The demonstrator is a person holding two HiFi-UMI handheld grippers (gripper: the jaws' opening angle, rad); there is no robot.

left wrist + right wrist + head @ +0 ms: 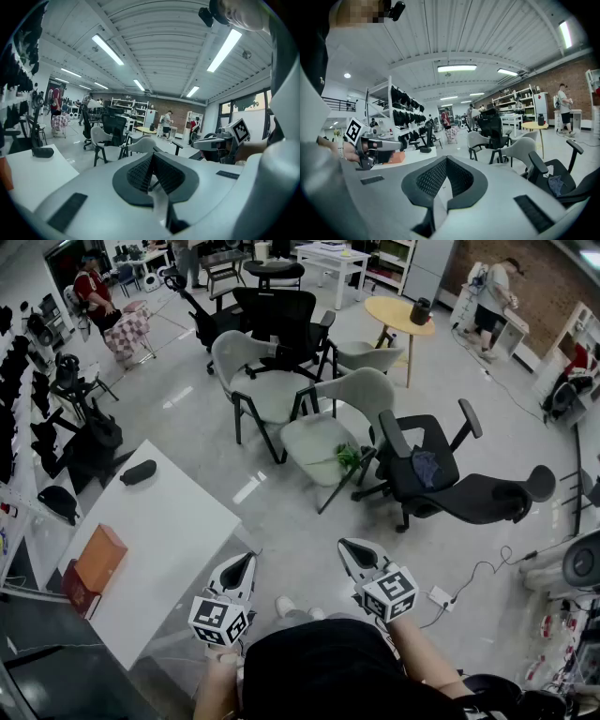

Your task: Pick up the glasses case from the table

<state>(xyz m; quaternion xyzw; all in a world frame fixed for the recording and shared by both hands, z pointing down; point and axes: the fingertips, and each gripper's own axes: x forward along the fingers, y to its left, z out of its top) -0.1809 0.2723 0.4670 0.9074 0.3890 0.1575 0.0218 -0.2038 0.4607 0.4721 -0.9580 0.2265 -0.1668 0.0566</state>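
Note:
The black glasses case [138, 472] lies on the far part of the white table [178, 531], at the left of the head view. It also shows as a small dark shape in the left gripper view [43, 152] and the right gripper view [425, 150]. My left gripper [246, 561] [152, 157] hangs off the table's near right corner, well short of the case, with its jaws together and nothing between them. My right gripper [349, 547] [446, 161] is over the floor to the right, shut and empty too.
An orange box [100, 557] and a dark red box [80, 589] sit on the table's near left. Grey chairs [328, 442] and black office chairs [427, 474] crowd the floor ahead. Racks of dark gear [19, 409] line the left wall. People stand far off.

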